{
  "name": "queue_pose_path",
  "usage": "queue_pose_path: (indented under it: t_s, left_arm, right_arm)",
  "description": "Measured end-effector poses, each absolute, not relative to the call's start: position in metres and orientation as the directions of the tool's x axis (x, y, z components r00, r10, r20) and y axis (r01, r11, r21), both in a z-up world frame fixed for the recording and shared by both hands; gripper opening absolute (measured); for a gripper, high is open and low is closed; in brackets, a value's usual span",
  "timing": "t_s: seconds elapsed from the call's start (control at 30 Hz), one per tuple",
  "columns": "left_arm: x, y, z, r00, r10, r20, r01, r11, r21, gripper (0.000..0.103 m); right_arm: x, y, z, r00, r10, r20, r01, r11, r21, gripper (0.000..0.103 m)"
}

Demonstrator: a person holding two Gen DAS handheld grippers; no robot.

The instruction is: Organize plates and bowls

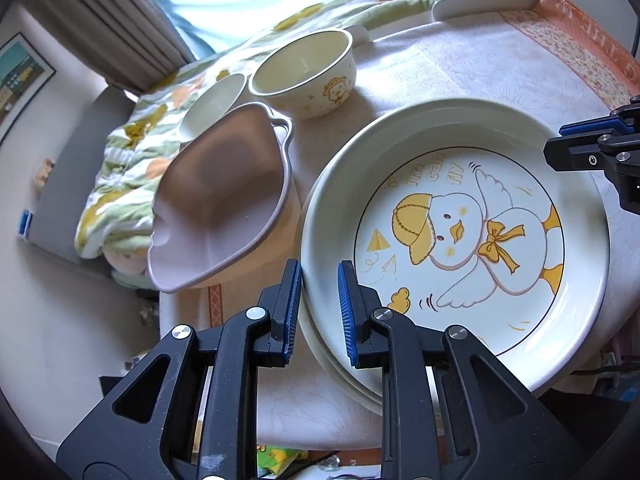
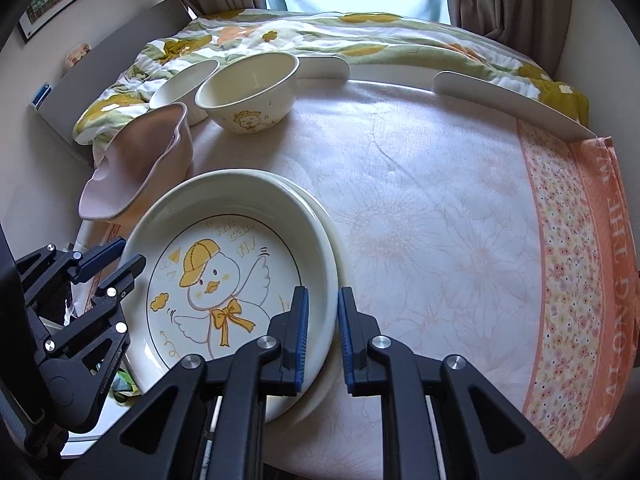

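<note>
The duck plate (image 1: 460,240) sits on top of a second plate (image 1: 320,364), of which only a crescent of cream rim shows at the near and far edges; whether that lower plate carries a picture cannot be told. Both rest at the edge of the bench (image 2: 420,208), which is covered with a pale floral cloth with an orange border. The left tongs (image 1: 319,308) are narrow and clamped on the raised rim of the duck plate, one blue pad outside the wall and one inside. The right tongs (image 2: 323,332) are likewise narrow and pinch the opposite rim of the same plate, one pad inside and one outside. In the left wrist view only the tips of the right tongs enter at the right edge, and the hands holding either tool are out of sight. Counted: two plates in the stack and three bowls at the far left of the bench. The bowls are a pink bowl (image 2: 136,176) with a wavy rim just beside the plates, a cream bowl (image 2: 248,92) printed with a small duck, and a white bowl (image 2: 184,80) partly hidden behind the other two. Two flat white pieces (image 2: 512,100) stand along the far edge of the bench; what they are is hard to make out. Beyond lies a bed with a flowered quilt (image 2: 320,32).
</note>
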State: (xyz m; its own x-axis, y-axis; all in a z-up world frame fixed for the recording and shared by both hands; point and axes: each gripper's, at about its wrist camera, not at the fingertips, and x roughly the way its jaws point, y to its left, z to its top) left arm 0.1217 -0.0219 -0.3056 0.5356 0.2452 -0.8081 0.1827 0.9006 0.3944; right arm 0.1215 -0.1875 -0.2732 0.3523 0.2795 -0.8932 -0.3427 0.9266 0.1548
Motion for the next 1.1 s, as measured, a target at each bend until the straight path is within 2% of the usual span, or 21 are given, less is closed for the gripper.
queue_pose_path:
  t_s: [0.13, 0.4, 0.47, 0.5, 0.53, 0.57, 0.6, 0.63, 0.67, 0.7, 0.73, 0.87, 1.0, 1.1]
  left_arm:
    - [0.123, -0.020, -0.303, 0.529, 0.227, -0.818, 0.176, 0.913, 0.367, 0.017]
    - [0.125, -0.003, -0.267, 0.519, 0.117, -0.847, 0.090, 0.978, 0.190, 0.017]
    - [0.127, 0.002, -0.253, 0.524, 0.098, -0.846, 0.060, 0.987, 0.151, 0.020]
    - [0.128, 0.003, -0.246, 0.523, 0.094, -0.847, 0.046, 0.989, 0.138, 0.037]
    - [0.128, 0.006, -0.239, 0.525, 0.092, -0.846, 0.024, 0.992, 0.123, 0.071]
    - [0.127, 0.009, -0.233, 0.534, 0.090, -0.841, 0.004, 0.994, 0.109, 0.087]
    - [0.125, 0.012, -0.224, 0.556, 0.085, -0.827, -0.019, 0.996, 0.089, 0.103]
    - [0.122, 0.016, -0.215, 0.582, 0.080, -0.809, -0.041, 0.997, 0.069, 0.103]
    - [0.122, 0.019, -0.210, 0.588, 0.077, -0.805, -0.051, 0.997, 0.058, 0.103]
    - [0.123, 0.022, -0.206, 0.586, 0.078, -0.807, -0.061, 0.997, 0.052, 0.103]
    - [0.125, 0.027, -0.203, 0.581, 0.083, -0.810, -0.075, 0.996, 0.048, 0.103]
    - [0.128, 0.054, -0.198, 0.574, 0.068, -0.816, -0.102, 0.995, 0.011, 0.103]
    - [0.134, 0.098, -0.197, 0.589, -0.008, -0.808, -0.119, 0.988, -0.096, 0.103]
    - [0.140, 0.129, -0.208, 0.576, -0.079, -0.814, -0.118, 0.977, -0.178, 0.102]
  right_arm:
    - [0.123, -0.189, -0.273, 0.353, 0.283, -0.892, -0.340, 0.927, 0.159, 0.014]
    - [0.123, -0.201, -0.249, 0.379, 0.328, -0.866, -0.338, 0.919, 0.201, 0.014]
    - [0.126, -0.203, -0.241, 0.376, 0.351, -0.858, -0.353, 0.910, 0.218, 0.014]
    - [0.128, -0.203, -0.237, 0.375, 0.358, -0.855, -0.363, 0.906, 0.220, 0.014]
    - [0.130, -0.203, -0.233, 0.372, 0.362, -0.855, -0.375, 0.901, 0.219, 0.014]
    - [0.131, -0.202, -0.230, 0.369, 0.364, -0.855, -0.385, 0.897, 0.215, 0.018]
    - [0.133, -0.201, -0.227, 0.367, 0.369, -0.854, -0.398, 0.892, 0.214, 0.032]
    - [0.135, -0.201, -0.225, 0.367, 0.378, -0.850, -0.410, 0.886, 0.217, 0.059]
    - [0.137, -0.201, -0.222, 0.369, 0.391, -0.843, -0.424, 0.878, 0.222, 0.074]
    - [0.139, -0.201, -0.221, 0.372, 0.406, -0.835, -0.439, 0.869, 0.227, 0.098]
    - [0.141, -0.201, -0.219, 0.380, 0.418, -0.825, -0.454, 0.861, 0.227, 0.101]
    - [0.144, -0.195, -0.209, 0.470, 0.437, -0.767, -0.487, 0.853, 0.188, 0.101]
    - [0.153, -0.166, -0.205, 0.386, 0.393, -0.835, -0.503, 0.848, 0.167, 0.101]
    - [0.157, -0.152, -0.203, 0.398, 0.410, -0.821, -0.458, 0.864, 0.209, 0.101]
